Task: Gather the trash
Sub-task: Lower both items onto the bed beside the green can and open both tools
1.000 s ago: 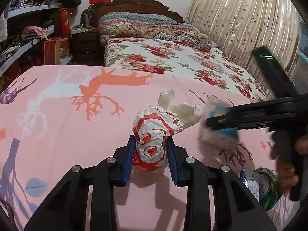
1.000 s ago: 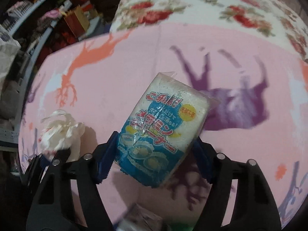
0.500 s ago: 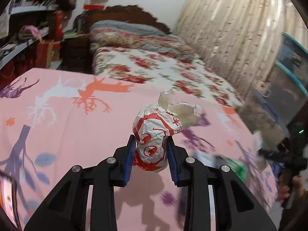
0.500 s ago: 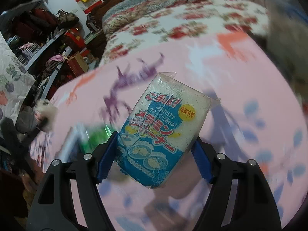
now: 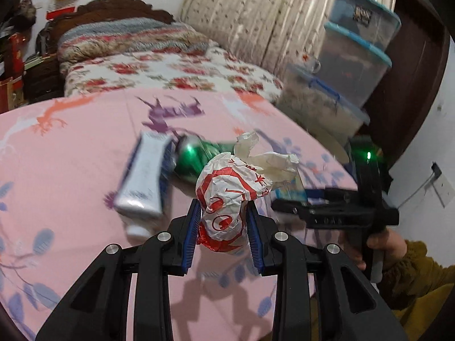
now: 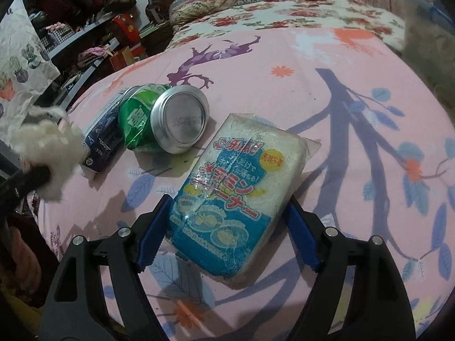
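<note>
Crumpled red-and-white wrapper (image 5: 227, 201) sits clamped in the left hand-held gripper (image 5: 223, 236) above the pink sheet (image 6: 284, 91), while the right hand-held gripper (image 6: 227, 238) is opening around the blue sponge packet (image 6: 236, 187), lying beside a green can (image 6: 165, 119).

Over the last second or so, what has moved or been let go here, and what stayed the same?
The right gripper carried the blue-and-white plastic-wrapped sponge packet across the pink patterned bedsheet to beside the crushed green drink can; its jaws are now opening and the packet appears to rest on the sheet. The left gripper swung toward that pile too. Unchanged: it stays clamped on the crumpled red-and-white paper wrapper.
</note>
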